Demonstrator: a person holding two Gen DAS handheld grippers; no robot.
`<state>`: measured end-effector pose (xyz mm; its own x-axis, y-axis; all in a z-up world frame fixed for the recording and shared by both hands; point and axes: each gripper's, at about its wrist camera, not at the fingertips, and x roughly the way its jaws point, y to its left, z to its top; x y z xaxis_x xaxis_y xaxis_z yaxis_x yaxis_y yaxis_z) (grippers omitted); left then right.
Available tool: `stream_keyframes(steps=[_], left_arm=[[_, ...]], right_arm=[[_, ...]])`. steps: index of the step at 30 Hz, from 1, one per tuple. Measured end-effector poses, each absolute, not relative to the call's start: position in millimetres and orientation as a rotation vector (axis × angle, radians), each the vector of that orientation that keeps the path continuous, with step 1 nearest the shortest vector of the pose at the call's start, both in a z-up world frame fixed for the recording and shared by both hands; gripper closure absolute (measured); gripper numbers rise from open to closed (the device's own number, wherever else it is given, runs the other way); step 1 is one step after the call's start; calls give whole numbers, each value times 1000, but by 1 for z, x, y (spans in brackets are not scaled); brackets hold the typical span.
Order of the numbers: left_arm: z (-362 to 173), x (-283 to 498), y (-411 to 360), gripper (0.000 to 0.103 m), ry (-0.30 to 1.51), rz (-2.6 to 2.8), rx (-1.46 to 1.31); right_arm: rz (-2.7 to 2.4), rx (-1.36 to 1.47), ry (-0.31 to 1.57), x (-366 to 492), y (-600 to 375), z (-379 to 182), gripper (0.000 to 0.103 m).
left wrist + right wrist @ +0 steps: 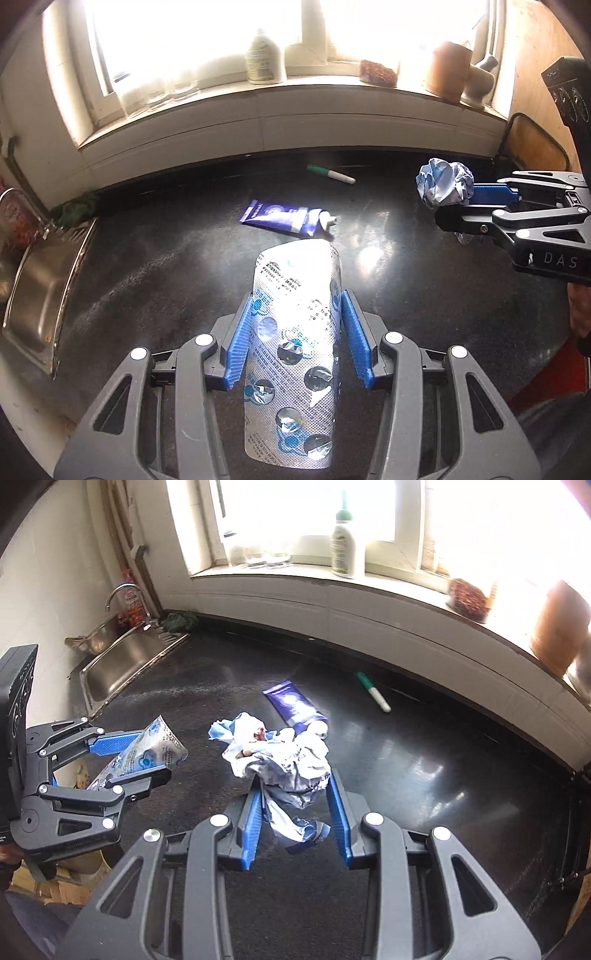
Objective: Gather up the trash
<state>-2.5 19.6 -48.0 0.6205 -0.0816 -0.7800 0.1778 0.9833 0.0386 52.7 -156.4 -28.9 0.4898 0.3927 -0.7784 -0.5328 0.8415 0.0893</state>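
Note:
My left gripper (297, 299) is shut on a silver blister pack (293, 354) with blue print, held above the dark counter (166, 266); it also shows in the right wrist view (147, 753) in the left gripper (162, 753). My right gripper (293, 779) is shut on a crumpled white-and-blue wrapper (284, 760), also seen in the left wrist view (443, 182) at the right gripper (454, 206). A purple tube (286, 219) (295, 707) and a green-and-white pen (330, 173) (373, 692) lie on the counter.
A steel sink (40, 295) (122, 661) is set in the counter at the left, with a tap (122, 594). The windowsill holds a white bottle (262, 59) (345, 546), a brown jar (445, 70) and a small dish (469, 598).

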Motion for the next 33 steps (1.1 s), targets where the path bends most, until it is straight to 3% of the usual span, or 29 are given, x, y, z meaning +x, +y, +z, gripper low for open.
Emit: stream_keyframes(steps=[16, 24, 33], left_arm=[[-98, -184, 226, 55, 945, 565, -241], [-147, -264, 285, 54, 960, 783, -419], [-218, -292, 325, 54, 986, 851, -599]], right_arm=[[1226, -447, 979, -39, 122, -62, 69], [1428, -535, 1091, -108, 232, -100, 69], [1423, -648, 1234, -146, 305, -163, 69]])
